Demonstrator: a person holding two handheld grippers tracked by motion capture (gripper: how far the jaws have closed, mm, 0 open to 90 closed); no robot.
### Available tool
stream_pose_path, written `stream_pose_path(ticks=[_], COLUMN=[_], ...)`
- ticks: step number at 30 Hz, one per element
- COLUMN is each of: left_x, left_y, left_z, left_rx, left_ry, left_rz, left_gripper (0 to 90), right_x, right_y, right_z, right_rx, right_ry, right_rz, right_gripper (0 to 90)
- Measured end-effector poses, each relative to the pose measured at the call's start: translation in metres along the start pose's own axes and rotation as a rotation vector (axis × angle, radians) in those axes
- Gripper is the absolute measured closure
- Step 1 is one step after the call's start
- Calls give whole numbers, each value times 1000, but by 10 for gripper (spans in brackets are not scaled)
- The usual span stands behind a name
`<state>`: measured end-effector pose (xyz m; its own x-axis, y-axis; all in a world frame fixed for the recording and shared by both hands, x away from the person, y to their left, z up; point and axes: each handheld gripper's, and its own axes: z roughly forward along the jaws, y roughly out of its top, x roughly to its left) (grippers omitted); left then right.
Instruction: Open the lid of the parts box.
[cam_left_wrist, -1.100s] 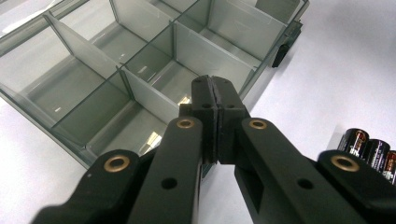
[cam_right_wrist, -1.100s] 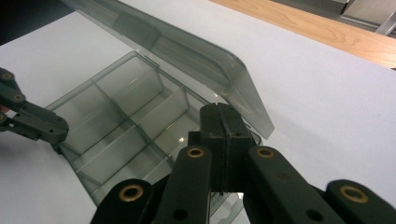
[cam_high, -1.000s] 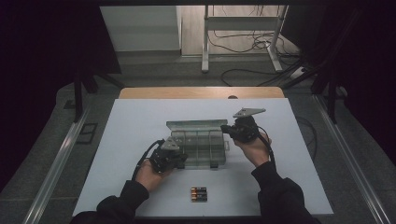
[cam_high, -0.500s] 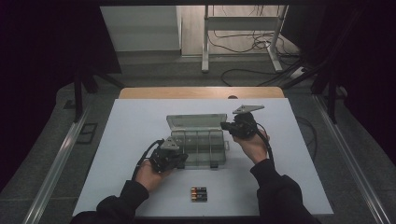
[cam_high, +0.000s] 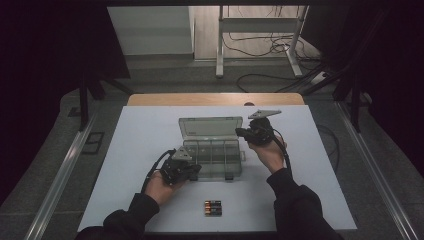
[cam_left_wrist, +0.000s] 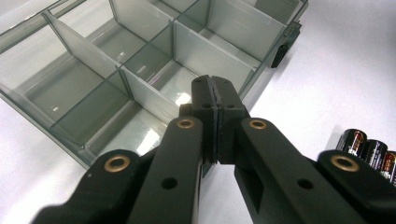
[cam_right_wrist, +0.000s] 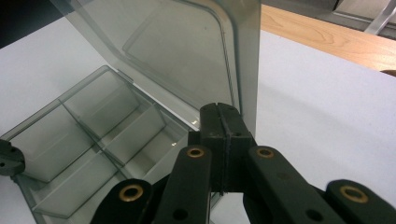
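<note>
- White tabletop lies under everything we see, with dark floor and loose cables behind its far edge.
- We take the clear organiser box as our landmark: it sits near the middle of the tabletop, its tray split by dividers into compartments, all of them bare in both gripper views.
- Its lid stands raised off the far side of the box, tilted back a little (in the right gripper view it rises steeply, almost upright).
- At the near left corner of the box we see the left gripper, jaws pressed flat together with nothing between them; in the left gripper view the closed tips hang over the box's near wall, and we cannot tell whether they touch it.
- At the far right corner of the box is the right gripper, its jaws likewise pressed together on nothing; in the right gripper view the tips sit just beside the lid's right edge, contact unclear.
- Nearer us than the box, well apart from its front wall, three batteries lie side by side on the tabletop.
- Beyond the box's far side, a strip of bare wooden table shows past the white surface.
</note>
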<state>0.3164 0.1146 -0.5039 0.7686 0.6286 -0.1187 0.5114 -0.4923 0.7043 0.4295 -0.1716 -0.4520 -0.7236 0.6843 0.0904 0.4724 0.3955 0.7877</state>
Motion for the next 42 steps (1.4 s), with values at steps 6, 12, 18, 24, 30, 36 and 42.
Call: stream_pose_path(ticks=[6,12,18,24,30,36,42], left_x=[0,0,0,0,0,0,0], left_y=[0,0,0,0,1,1,1], left_z=[0,0,0,0,0,0,0], left_rx=[1,4,3,5,6,7,8], left_ry=[1,2,2,2,2,1,0], left_rz=[1,4,3,6,8,9,10], left_gripper=[892,892,892,892,892,892,892], right_x=[-2,-4,-7,-10,-13,-16,-23], right_y=[1,2,2,2,1,2,4], right_z=[5,10,14,19,22,24,26], right_rx=[5,9,13,20,24,22,11], right_ry=[-6,-13,-21,-31,-37,-46,-54], right_rz=[0,-1,-1,4,7,12,26], right_gripper=[890,890,890,890,890,890,890])
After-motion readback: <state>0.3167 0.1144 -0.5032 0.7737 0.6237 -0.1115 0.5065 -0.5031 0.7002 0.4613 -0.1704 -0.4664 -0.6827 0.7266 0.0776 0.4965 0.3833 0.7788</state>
